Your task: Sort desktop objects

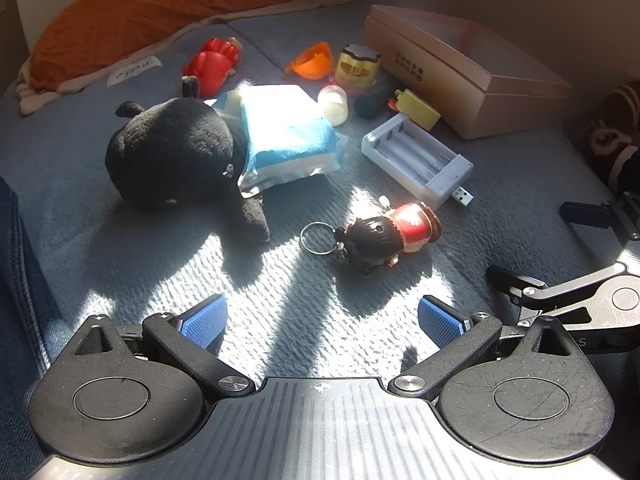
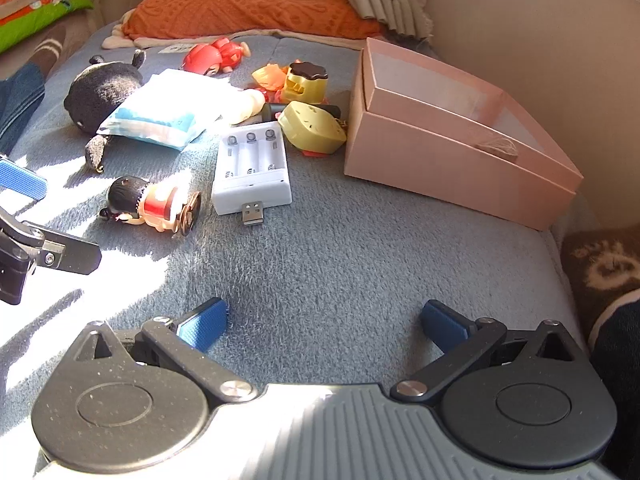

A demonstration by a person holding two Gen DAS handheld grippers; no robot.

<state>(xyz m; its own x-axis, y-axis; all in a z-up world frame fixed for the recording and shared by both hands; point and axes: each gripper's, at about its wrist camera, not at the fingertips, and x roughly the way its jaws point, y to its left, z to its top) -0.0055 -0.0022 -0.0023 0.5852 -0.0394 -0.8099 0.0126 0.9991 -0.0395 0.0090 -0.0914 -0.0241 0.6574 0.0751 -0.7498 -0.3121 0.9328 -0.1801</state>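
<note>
Left gripper (image 1: 322, 322): hovering low over the grey-blue blanket (image 2: 360, 248), blue pads spread wide, gripping nothing; the doll keychain (image 1: 384, 236) is lying just ahead of it.
Right gripper (image 2: 324, 326): also hanging low, jaws standing wide apart and holding nothing, pointing at bare blanket in front of the pink box (image 2: 460, 160).
Toys, counted: one black plush (image 1: 176, 160), one doll keychain, one red figure (image 1: 212, 62), one yellow figure with a dark cap (image 1: 356, 66).
Other items, counted: one white battery charger (image 2: 252, 168) with its USB plug sticking out, one blue-and-white packet (image 1: 284, 136) leaning against the plush, one yellow-green plug (image 2: 314, 128), one orange piece (image 1: 314, 60).
Pink box: sitting open at the right, beside the plug; only a small bit of string is showing inside.
Orange pillow (image 2: 248, 8): lying along the far edge.
</note>
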